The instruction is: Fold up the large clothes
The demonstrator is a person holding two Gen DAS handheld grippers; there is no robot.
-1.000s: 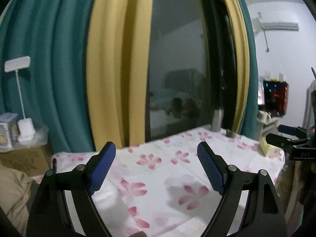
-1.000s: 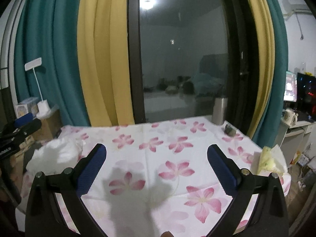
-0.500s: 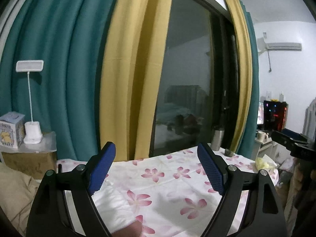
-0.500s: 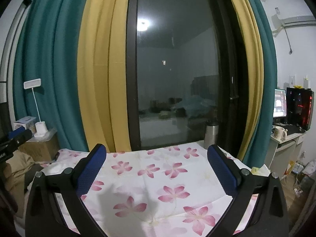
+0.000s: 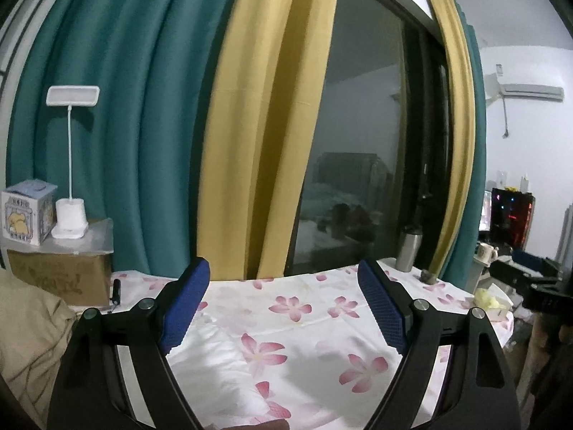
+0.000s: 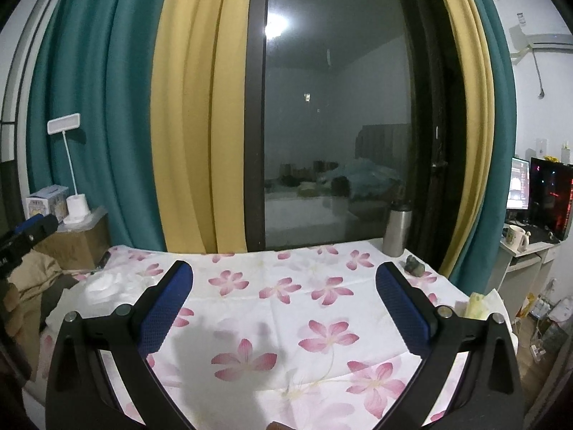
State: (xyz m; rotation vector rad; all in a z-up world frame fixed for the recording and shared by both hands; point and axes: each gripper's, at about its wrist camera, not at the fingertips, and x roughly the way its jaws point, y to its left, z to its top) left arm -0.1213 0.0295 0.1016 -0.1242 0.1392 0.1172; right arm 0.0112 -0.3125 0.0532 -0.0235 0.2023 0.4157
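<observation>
A table under a white cloth with pink flowers [image 5: 286,308] [image 6: 322,290] stands before a dark window. A white garment [image 5: 215,362] [image 6: 104,285] lies bunched on the table's left part. A beige garment [image 5: 28,326] [image 6: 35,279] is heaped off the left edge. My left gripper [image 5: 283,267] hangs open above the table's near left side, holding nothing. My right gripper [image 6: 284,268] is open over the near middle, also holding nothing. Each gripper shows at the edge of the other's view: the right gripper [image 5: 537,279] and the left gripper [image 6: 28,229].
A steel flask [image 6: 395,229] and a small dark object [image 6: 413,265] stand at the table's far right corner. A yellowish packet [image 6: 476,304] lies on the right edge. A cardboard box [image 5: 61,279] with a white lamp [image 5: 70,215] sits at the left. A desk with a mug [image 6: 515,236] is on the right.
Both views have pulled back and tilted up, so the table sits lower and more of the curtains and window shows. Both grippers stayed open and took hold of nothing.
</observation>
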